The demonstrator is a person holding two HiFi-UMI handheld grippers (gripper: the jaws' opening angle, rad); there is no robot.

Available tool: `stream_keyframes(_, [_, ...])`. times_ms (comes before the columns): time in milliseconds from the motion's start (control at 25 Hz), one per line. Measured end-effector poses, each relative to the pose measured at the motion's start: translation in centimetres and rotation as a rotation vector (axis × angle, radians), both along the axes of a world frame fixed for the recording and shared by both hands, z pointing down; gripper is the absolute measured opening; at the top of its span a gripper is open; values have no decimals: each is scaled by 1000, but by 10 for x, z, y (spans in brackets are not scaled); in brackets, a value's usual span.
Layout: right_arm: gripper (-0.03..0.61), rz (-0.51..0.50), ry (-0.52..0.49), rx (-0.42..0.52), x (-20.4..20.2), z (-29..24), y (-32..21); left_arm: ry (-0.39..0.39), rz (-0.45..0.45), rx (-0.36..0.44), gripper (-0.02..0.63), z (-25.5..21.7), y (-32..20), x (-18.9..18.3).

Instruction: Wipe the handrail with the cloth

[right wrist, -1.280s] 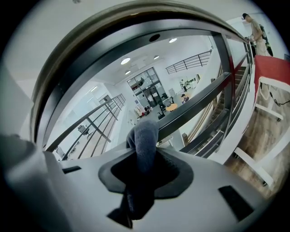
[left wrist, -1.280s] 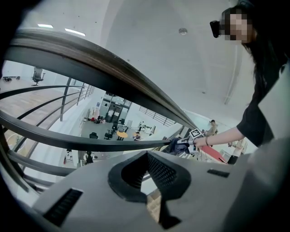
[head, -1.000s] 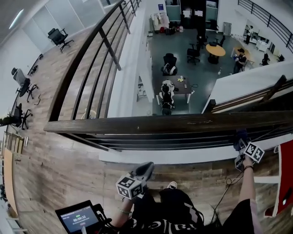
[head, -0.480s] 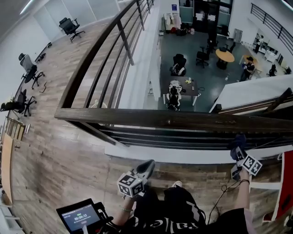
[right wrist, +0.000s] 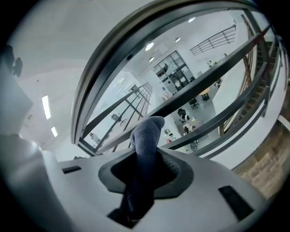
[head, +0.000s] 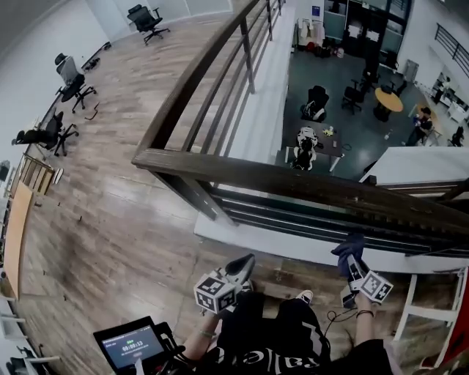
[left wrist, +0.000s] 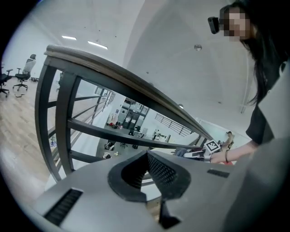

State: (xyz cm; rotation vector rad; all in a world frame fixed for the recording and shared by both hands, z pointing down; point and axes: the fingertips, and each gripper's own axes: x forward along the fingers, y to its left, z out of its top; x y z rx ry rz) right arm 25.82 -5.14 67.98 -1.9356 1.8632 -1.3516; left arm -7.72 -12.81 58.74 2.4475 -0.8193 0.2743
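The handrail (head: 293, 179) is set across 12 o'clock, from a corner at 10 o'clock towards 3 o'clock. Nearer than it, the left gripper (head: 239, 266) is held at 6 o'clock. The right gripper (head: 352, 258), with the cloth (head: 347, 244) between its jaws, is held at 4 o'clock. A tablet (head: 132, 346) is placed at 7 o'clock.

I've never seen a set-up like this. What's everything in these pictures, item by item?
Handrail: one, dark brown wood, across the middle, above dark metal rails.
Cloth: one, dark blue, clamped in the right gripper, below the handrail.
Office chairs: three, black and grey, on the wooden floor at far left.
Round table: one, orange, on the lower floor.
Screen: one, black, lit, bottom left.
Left gripper: one, grey, shut and empty, low near the person's body.
Right gripper: one, grey, shut on the cloth.
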Motion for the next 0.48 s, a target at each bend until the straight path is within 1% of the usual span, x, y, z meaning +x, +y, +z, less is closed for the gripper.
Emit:
stream_keyframes(80, [92,-96,-23,9,-54,14,-24,21,-15,-5,0,7,-7,-24])
stream_keyframes(160, [92,-184,-20,5,-94,29,-40,38,-32,-12,0,14,-7,-36])
stream_keyframes(240, [92,-273,-3,-1,-132,41,-57,32,-52,-8,0,24,-8,-51])
stream_keyframes(320, [92,-367,14,-13,-187,49,-84,15,-63,-10,0,33,-17,-82])
stream_keyframes(400, [92,-456,34,-22,-252,55,-117,16,-77,-26,0,37,-32,-123])
stream_keyframes(480, [92,-527,44,-30,-305,65,-145,18,-98,-40,0,44,-42,-155])
